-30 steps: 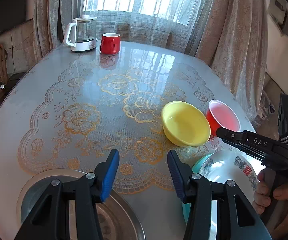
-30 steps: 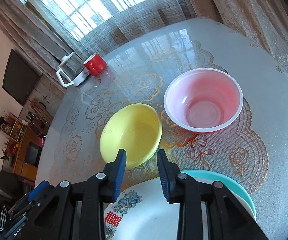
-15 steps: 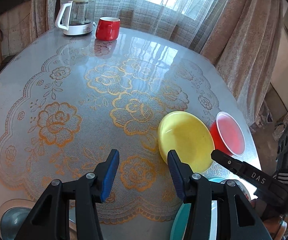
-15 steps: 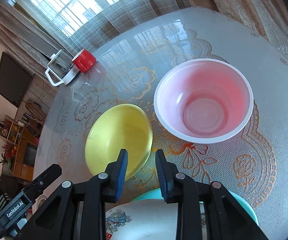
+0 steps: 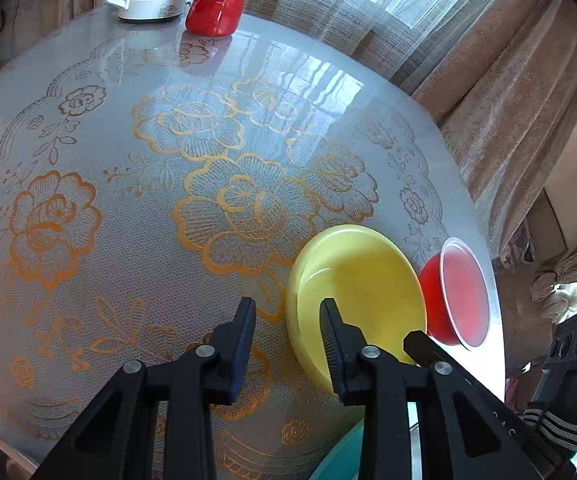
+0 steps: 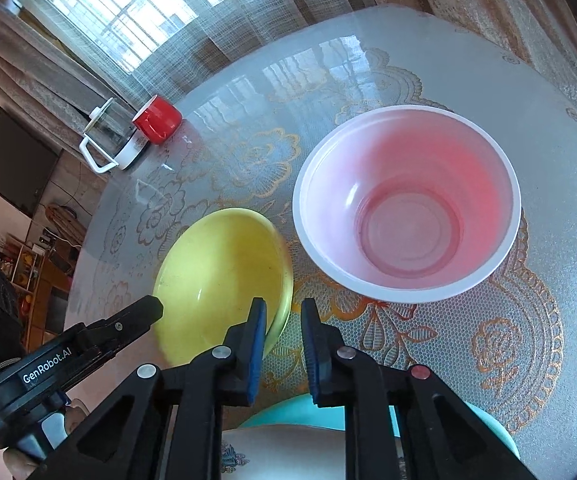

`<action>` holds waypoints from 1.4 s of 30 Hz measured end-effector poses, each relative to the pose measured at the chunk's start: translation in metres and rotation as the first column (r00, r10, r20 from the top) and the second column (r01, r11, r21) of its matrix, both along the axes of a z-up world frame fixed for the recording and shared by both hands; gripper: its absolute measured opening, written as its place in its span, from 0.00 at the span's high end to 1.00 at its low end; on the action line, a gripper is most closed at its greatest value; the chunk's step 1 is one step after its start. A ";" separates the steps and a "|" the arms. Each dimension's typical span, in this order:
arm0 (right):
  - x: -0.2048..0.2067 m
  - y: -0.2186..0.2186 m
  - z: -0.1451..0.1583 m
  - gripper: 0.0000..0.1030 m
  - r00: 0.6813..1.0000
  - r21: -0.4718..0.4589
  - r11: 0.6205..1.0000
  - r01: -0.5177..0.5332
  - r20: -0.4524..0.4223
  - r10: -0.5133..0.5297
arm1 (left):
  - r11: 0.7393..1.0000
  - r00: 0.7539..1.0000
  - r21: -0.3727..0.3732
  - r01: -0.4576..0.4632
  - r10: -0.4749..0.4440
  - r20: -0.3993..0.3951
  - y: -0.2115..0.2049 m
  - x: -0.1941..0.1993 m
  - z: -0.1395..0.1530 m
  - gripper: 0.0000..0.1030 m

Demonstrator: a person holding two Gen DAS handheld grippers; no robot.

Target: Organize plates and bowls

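Mostly, the sorting is not done yet. The round table (image 5: 128, 80) is covered with a lacy flower cloth. At 6 o'clock in the right wrist view a white plate (image 6: 280, 452) is stacked on a teal plate (image 6: 496, 432), so that part looks finished. The red bowl (image 6: 404, 208) is seen at 1 o'clock and stands alone. The yellow bowl (image 6: 216, 272) is seen at 10 o'clock, just beside the red one, and is not stacked.

The left gripper (image 5: 288, 306) is placed over the yellow bowl's near edge. Its jaws are closing, with the rim between them but not pinched yet. The right gripper (image 6: 283, 306) is almost fully closed at the bowl's other side. Whether the rim is nipped cannot be told.

Far off at 10 o'clock a kettle (image 6: 108, 140) and a red mug (image 6: 156, 120) are kept out of the way. Nothing is blocking the bowls.
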State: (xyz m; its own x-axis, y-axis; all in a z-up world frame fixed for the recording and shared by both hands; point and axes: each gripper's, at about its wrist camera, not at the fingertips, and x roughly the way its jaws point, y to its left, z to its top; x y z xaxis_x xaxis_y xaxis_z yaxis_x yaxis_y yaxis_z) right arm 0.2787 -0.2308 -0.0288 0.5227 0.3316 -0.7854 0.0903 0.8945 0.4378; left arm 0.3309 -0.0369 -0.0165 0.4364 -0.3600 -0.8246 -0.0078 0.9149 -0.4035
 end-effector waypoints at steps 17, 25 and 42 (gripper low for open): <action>0.009 0.038 0.001 0.88 0.991 -0.053 0.990 -0.133 -0.002 0.133 | 0.994 1.000 0.109 0.029 -0.029 0.004 0.023 -0.019 0.003 0.86; 0.001 0.041 0.006 0.87 0.990 -0.084 0.987 -0.138 -0.011 0.138 | 0.992 0.992 0.112 0.067 -0.078 0.100 0.022 -0.042 0.018 0.86; -0.050 0.062 0.043 0.87 0.966 -0.074 0.968 -0.240 0.086 0.246 | 0.996 0.979 0.087 0.035 -0.051 0.197 0.051 -0.105 0.047 0.85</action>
State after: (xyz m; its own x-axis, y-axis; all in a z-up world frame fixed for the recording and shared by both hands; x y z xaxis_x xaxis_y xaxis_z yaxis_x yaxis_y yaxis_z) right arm 0.2286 -0.1691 0.0138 0.5045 0.4096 -0.7600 -0.1716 0.9103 0.3767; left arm 0.2259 0.0145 0.0308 0.5799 -0.3160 -0.7509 0.1051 0.9430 -0.3157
